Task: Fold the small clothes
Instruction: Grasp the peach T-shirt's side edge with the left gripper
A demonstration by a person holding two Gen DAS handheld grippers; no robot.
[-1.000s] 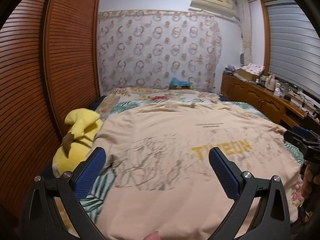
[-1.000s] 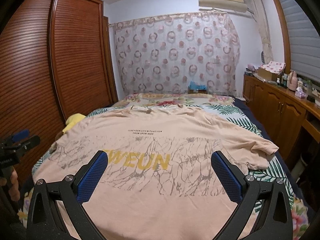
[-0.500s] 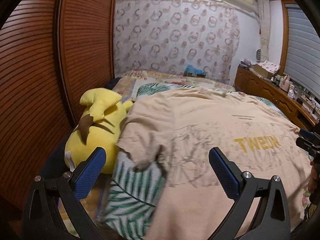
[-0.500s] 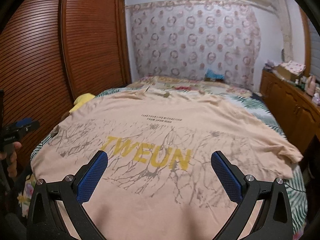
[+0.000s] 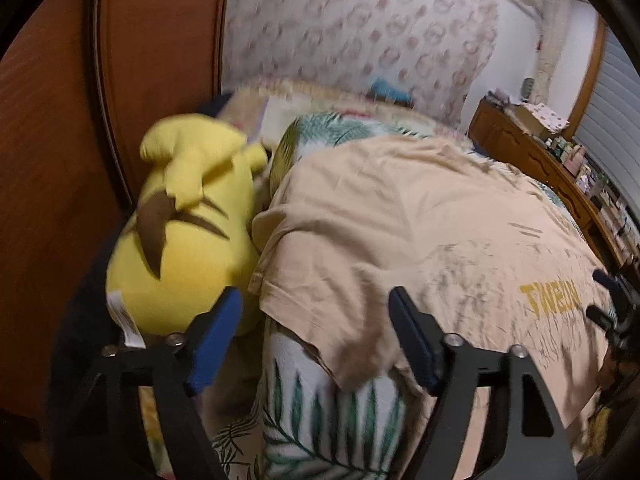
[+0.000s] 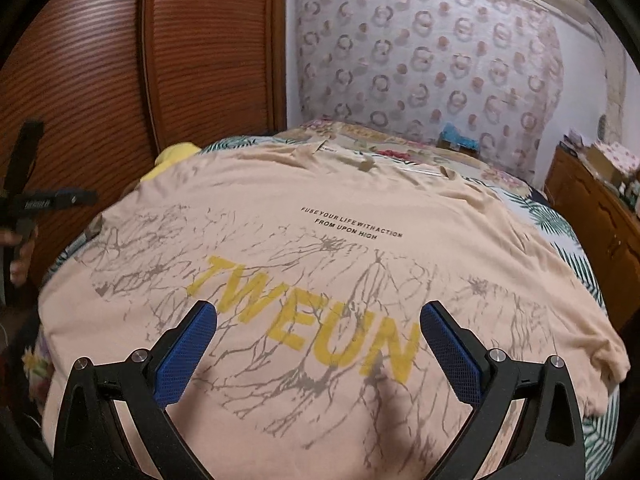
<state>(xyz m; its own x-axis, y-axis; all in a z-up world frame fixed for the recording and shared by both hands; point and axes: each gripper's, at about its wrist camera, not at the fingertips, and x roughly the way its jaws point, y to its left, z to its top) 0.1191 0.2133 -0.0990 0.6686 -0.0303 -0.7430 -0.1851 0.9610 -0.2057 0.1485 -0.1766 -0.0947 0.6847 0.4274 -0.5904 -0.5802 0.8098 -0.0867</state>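
One peach T-shirt printed "TWEUN" covers the bed; one yellow plush lies beside it. The left hand-held gripper is closing, still empty, around the sleeve edge. The right hand-held gripper gapes wide above the shirt.

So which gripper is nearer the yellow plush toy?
Left. The left gripper, jaws closing with nothing between the pads, is right beside the yellow plush toy at the beige T-shirt's sleeve. The right gripper hovers over the shirt's middle.
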